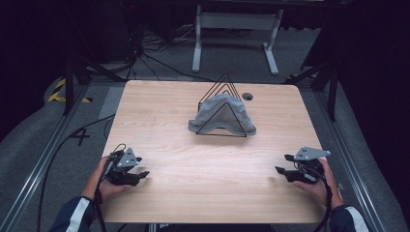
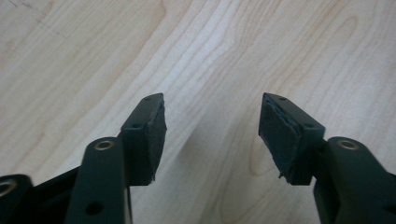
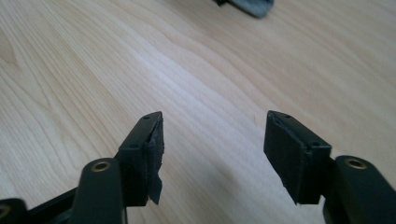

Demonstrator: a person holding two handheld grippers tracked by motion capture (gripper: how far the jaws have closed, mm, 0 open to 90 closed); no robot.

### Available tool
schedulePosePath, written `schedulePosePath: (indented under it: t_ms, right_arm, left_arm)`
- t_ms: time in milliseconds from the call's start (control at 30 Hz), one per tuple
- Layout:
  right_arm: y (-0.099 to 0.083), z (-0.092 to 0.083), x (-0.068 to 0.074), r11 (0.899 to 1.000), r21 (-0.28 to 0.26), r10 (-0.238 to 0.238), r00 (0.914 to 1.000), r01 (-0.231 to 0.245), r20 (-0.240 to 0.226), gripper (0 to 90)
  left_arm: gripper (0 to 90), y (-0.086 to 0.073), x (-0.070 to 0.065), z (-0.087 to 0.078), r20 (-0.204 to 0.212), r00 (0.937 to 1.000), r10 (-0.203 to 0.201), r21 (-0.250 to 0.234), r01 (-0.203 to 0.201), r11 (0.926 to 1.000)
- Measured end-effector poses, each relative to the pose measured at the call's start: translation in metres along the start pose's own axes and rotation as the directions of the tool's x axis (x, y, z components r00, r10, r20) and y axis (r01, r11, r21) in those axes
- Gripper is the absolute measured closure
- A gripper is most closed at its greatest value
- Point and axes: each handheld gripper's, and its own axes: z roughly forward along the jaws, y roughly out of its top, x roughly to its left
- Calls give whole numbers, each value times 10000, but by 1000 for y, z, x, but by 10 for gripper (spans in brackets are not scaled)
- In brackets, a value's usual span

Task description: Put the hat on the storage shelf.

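Two grippers low over a pale wooden counter [image 1: 164, 121], one at each near corner. At the left, left gripper [image 1: 141, 176] in a hand, fingers [image 2: 148, 135] parted with only bare wood grain between them, nothing held. Midway across and farther back, a grey cloth [image 1: 220, 115] draped over a black wire rack [image 1: 223, 107] of triangular frames, well apart from both grippers; just beyond it, a small dark hole [image 1: 247, 96] in the board. At the right, right gripper [image 1: 283, 165] in the other hand, fingers [image 3: 292, 154] likewise spread wide and empty, pointing inward across the wood.
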Motion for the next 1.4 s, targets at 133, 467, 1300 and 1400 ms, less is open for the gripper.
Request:
schedulePosePath:
  t_ms: [133,467,1300,1400]
  right_arm:
    - [-24,-1,-1,9981,123,596,9982,-596,12,317]
    - [-45,-4,0,9890,-442,1421,9897,-1413,153,239]
    - [-45,-4,-2,9844,-431,1723,9838,-1703,487,228]
    - [-45,-4,-2,9840,-447,1745,9833,-1723,512,228]
  left_arm:
    - [290,-16,-5,4,267,9979,-590,-276,598,9978]
    - [195,-29,-10,4,304,9897,-1397,-829,1418,9864]
    - [148,-29,-10,5,48,9875,-1577,-748,1577,9847]
    - [147,-29,-10,5,49,9872,-1594,-746,1593,9844]
